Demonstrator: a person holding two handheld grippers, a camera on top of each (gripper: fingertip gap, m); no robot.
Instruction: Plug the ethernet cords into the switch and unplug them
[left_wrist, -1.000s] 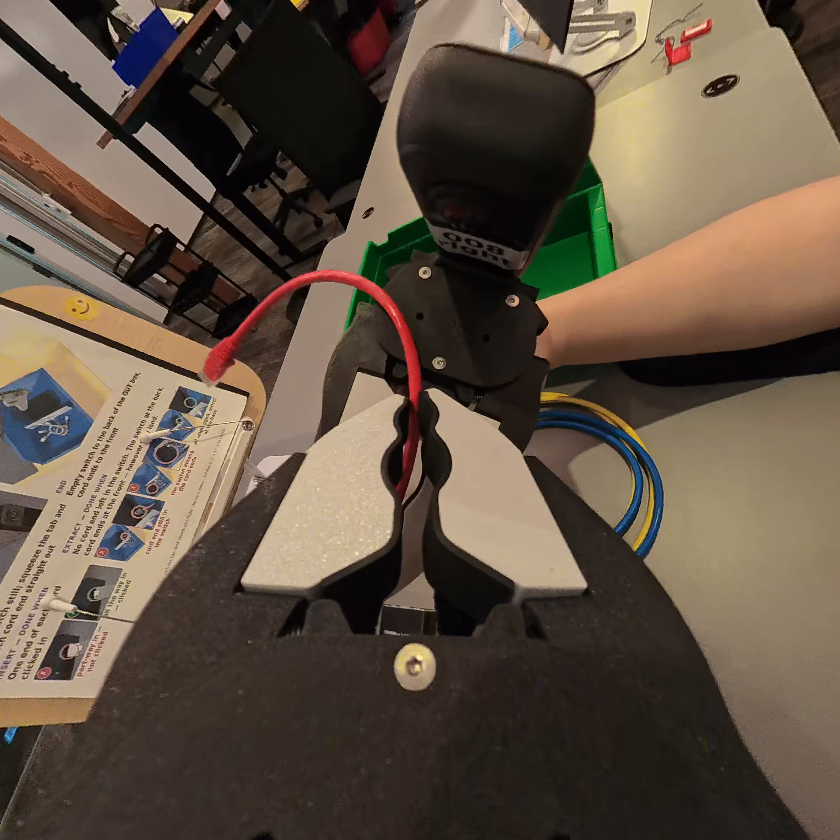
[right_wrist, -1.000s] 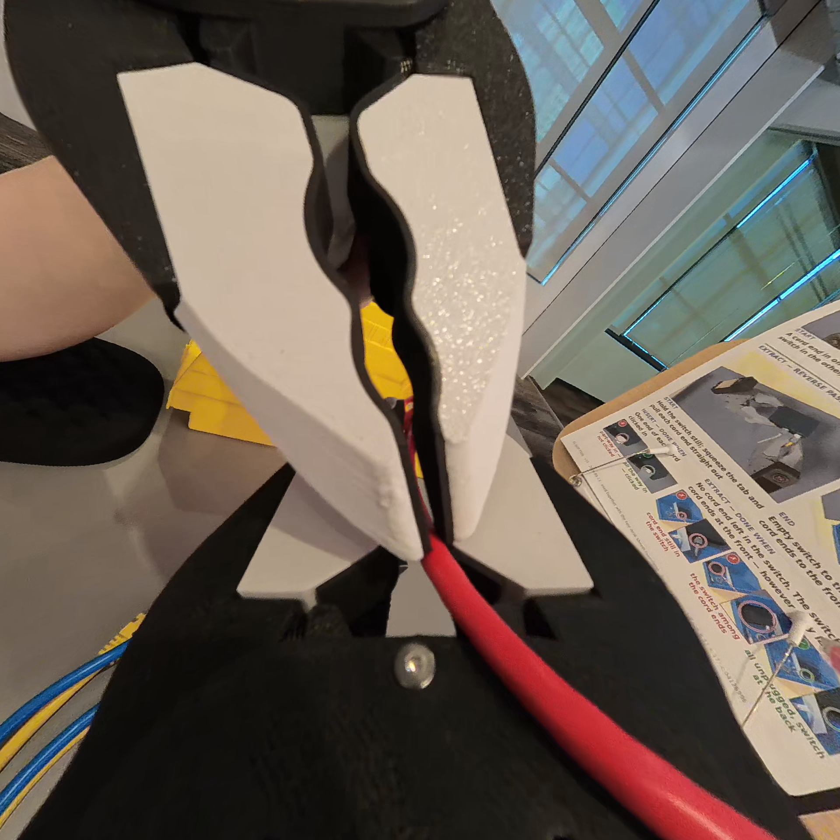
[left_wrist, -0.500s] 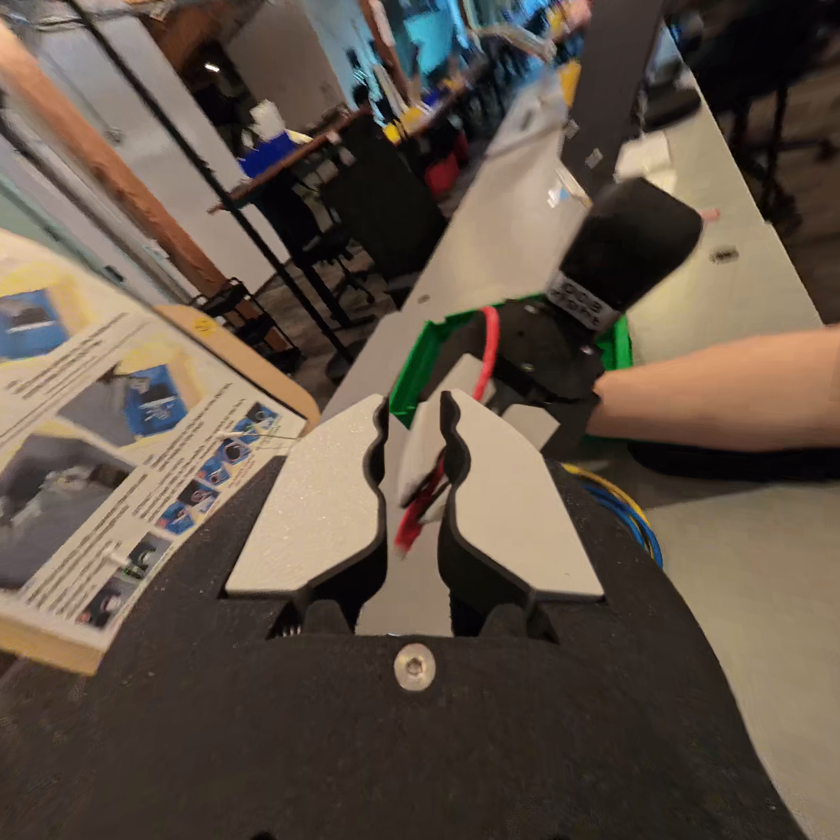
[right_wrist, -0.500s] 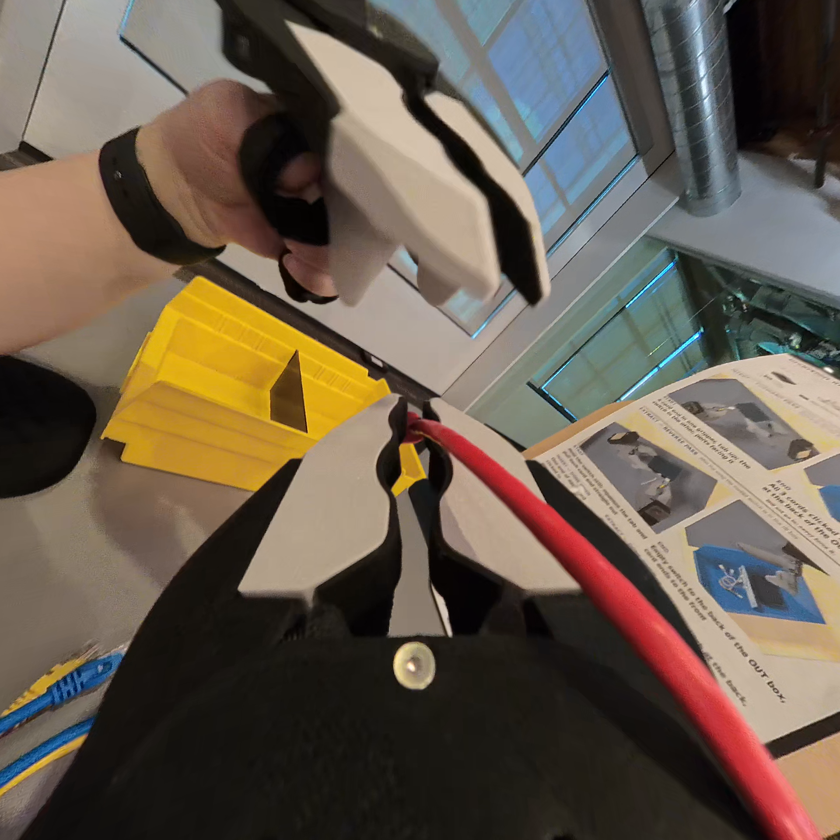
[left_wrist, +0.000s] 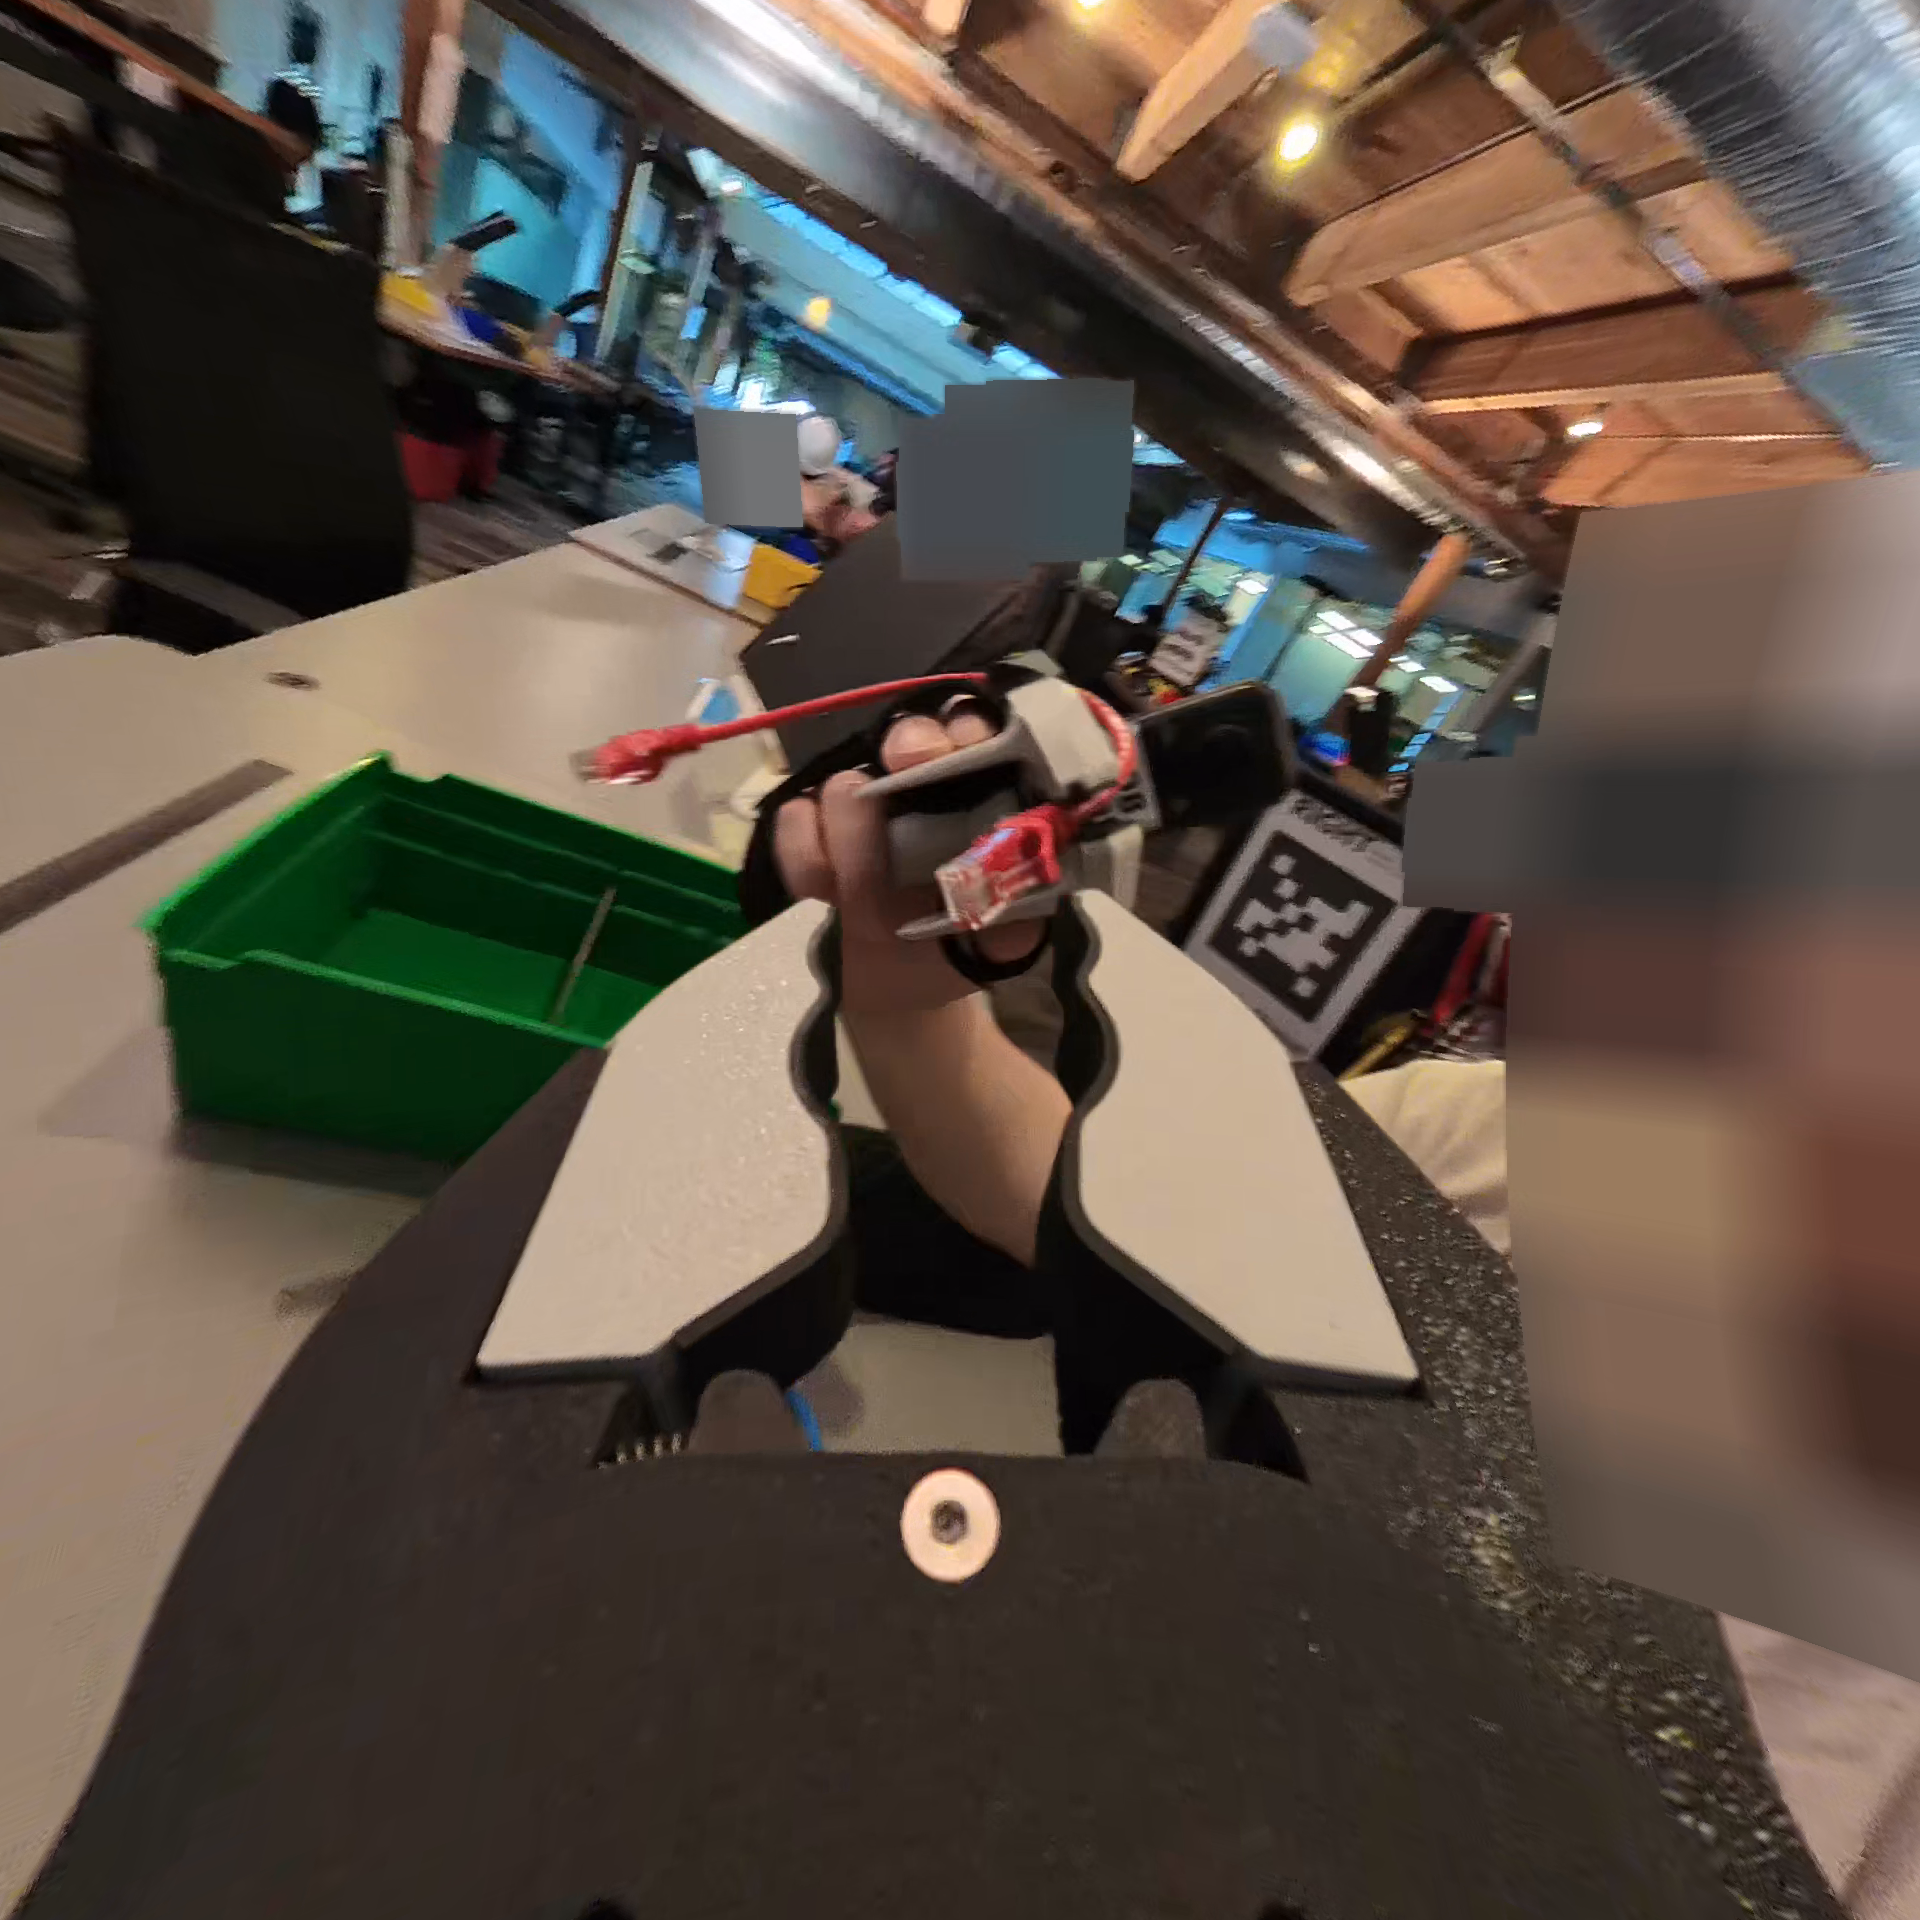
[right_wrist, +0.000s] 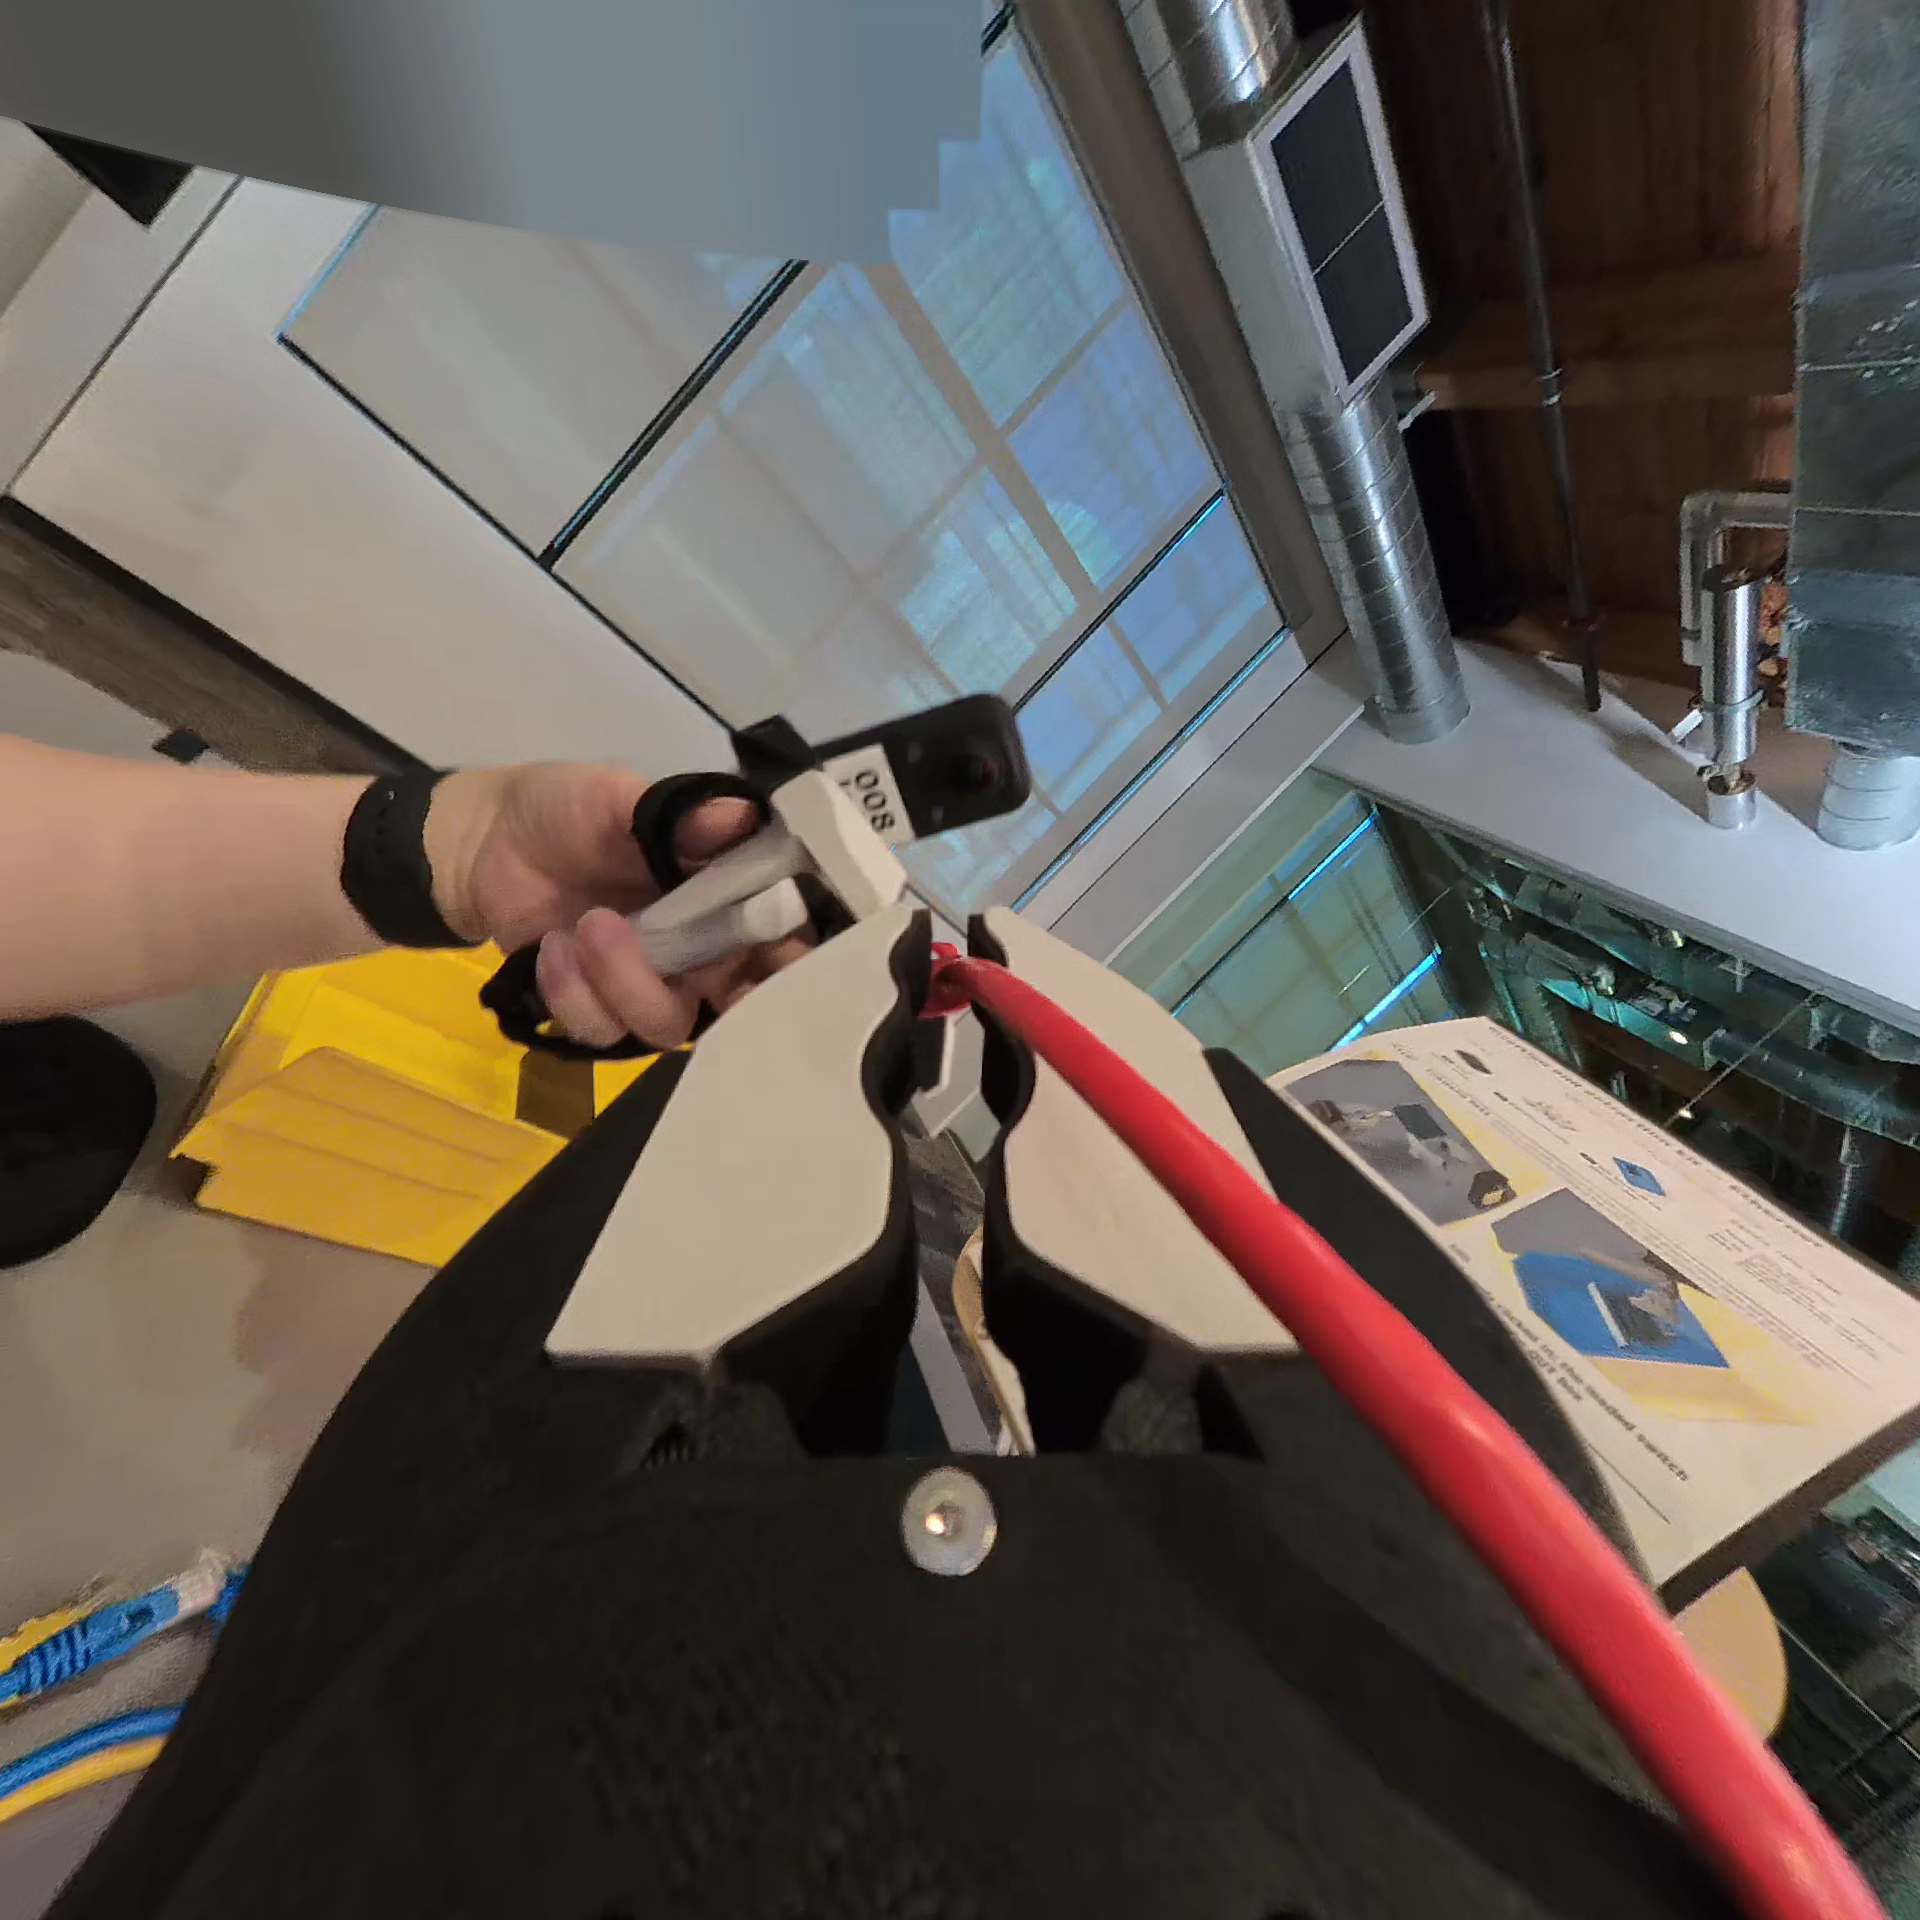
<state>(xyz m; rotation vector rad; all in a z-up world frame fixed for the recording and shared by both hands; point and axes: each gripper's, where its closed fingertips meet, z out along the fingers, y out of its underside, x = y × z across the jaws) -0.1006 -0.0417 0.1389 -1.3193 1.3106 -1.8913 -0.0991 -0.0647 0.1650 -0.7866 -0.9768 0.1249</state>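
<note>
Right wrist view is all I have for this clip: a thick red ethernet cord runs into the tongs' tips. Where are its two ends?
Observer: Both are in the air. One clear-tipped red plug hangs beside the right tongs, and the other plug sticks out sideways on a loose tail.
Operator: What lies below that far plug?
Observer: An open green plastic bin stands on the table. Only a thin divider shows inside it.
Operator: Are the left tongs holding anything?
Observer: No. The left tongs stand open, with nothing between the pads.
</note>
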